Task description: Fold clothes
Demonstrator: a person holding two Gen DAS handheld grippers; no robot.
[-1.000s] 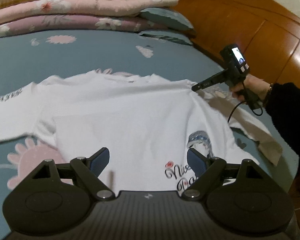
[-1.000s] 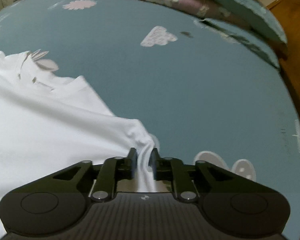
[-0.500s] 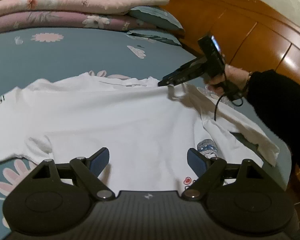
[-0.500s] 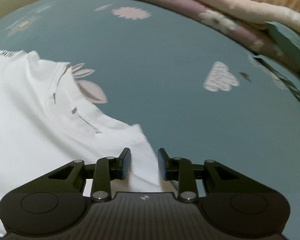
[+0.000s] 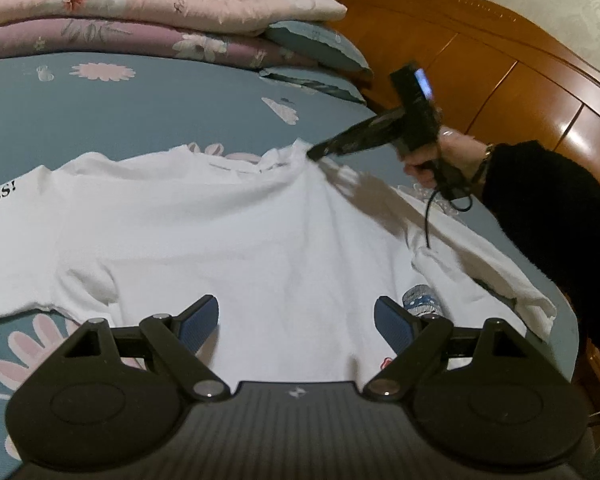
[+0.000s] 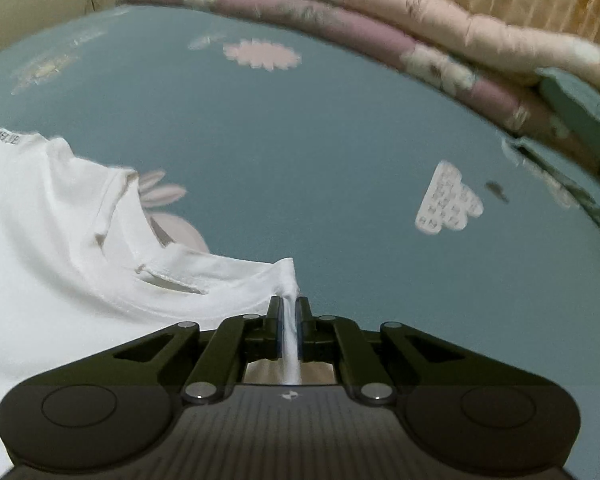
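A white T-shirt [image 5: 228, 240] with black lettering on one sleeve lies spread on the blue bedsheet [image 5: 160, 108]. My left gripper [image 5: 296, 316] hovers wide open over its lower part, nothing between the blue pads. In the right wrist view my right gripper [image 6: 288, 312] is shut on a pinch of the white T-shirt [image 6: 60, 240] at the shoulder, just right of the neckline. The left wrist view shows that right gripper [image 5: 320, 152], held by a hand in a black sleeve [image 5: 548, 216], gripping the cloth at the shirt's far edge. The shirt's right sleeve is folded under itself.
Folded pink and mauve quilts [image 5: 152, 20] and blue pillows [image 5: 316, 44] are stacked along the far side of the bed. A wooden headboard [image 5: 500, 60] rises on the right. The bed's edge [image 5: 572, 320] runs close by the right sleeve.
My right gripper let go of the sleeve end, shifted left along the shoulder, opened, and has now closed on the cloth beside the neckline. The left gripper sank slightly and stayed open.
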